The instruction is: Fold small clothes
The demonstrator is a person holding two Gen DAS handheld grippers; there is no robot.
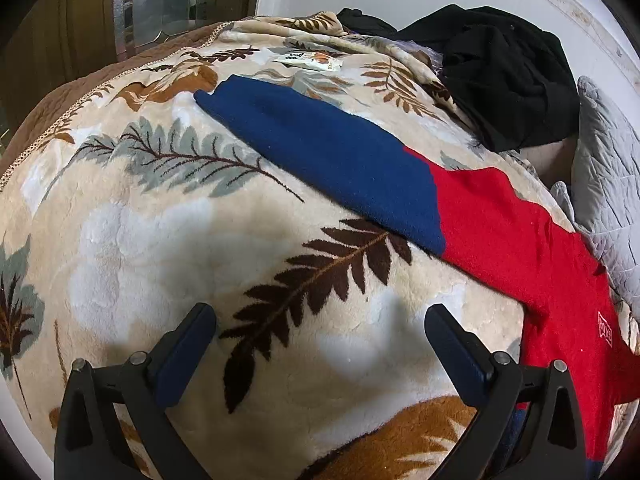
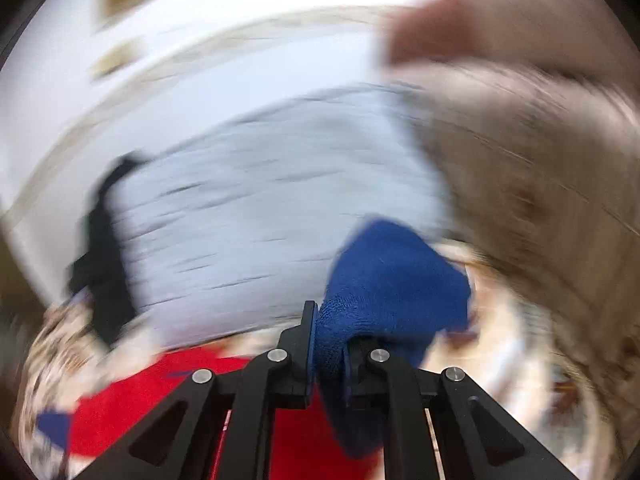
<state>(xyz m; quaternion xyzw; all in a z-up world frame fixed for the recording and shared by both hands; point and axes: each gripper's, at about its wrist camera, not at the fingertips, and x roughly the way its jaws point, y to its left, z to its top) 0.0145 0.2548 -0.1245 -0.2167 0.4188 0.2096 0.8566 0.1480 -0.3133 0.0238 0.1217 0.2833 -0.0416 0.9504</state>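
The red-and-blue sweater (image 1: 500, 232) lies flat on the bed's leaf-print blanket (image 1: 168, 240) near its pillow edge, left tongs (image 1: 320, 328) spread empty above the blanket, right tongs (image 2: 328, 344) pinching a blue sleeve (image 2: 396, 276)

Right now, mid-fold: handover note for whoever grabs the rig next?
Left gripper: jaws open, empty, over the leaf-print blanket.
Right gripper: jaws shut on a blue sleeve, lifted; that view is blurred.
Red and blue sweater: lying on the blanket, other blue sleeve stretched out flat.
Done: one sleeve picked up.
Left: lay it across the red body, fold the other sleeve, then the body.
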